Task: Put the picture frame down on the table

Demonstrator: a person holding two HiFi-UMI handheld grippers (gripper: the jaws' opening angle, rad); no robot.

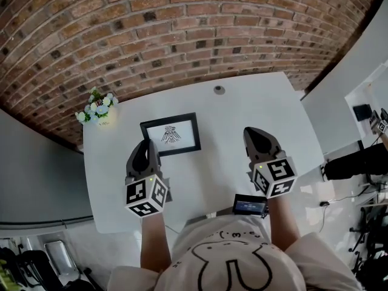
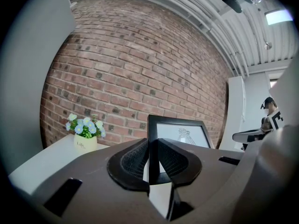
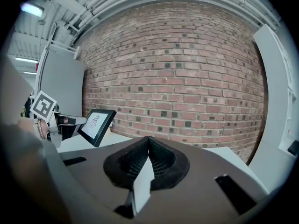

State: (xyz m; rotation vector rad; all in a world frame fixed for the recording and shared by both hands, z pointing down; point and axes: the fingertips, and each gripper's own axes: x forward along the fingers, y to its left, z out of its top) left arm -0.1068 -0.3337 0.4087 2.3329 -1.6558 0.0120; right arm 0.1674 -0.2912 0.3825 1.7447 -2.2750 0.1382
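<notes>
A black picture frame [image 1: 171, 134] with a white print and a small drawing is held tilted over the white table [image 1: 242, 102]. My left gripper [image 1: 145, 143] is shut on the frame's left edge. In the left gripper view that edge runs down between the pads of the left gripper [image 2: 153, 141], and the picture frame [image 2: 182, 133] rises behind them. In the right gripper view the picture frame [image 3: 97, 125] leans back at the left, low over the table; whether it touches is unclear. My right gripper [image 1: 256, 132] is shut and empty, to the right of the frame.
A small pot of white and blue flowers [image 1: 97, 109] stands at the table's back left corner. A small round disc [image 1: 219, 90] lies near the back edge. A black device [image 1: 250, 206] sits at the front edge. A brick wall [image 1: 182, 29] runs behind.
</notes>
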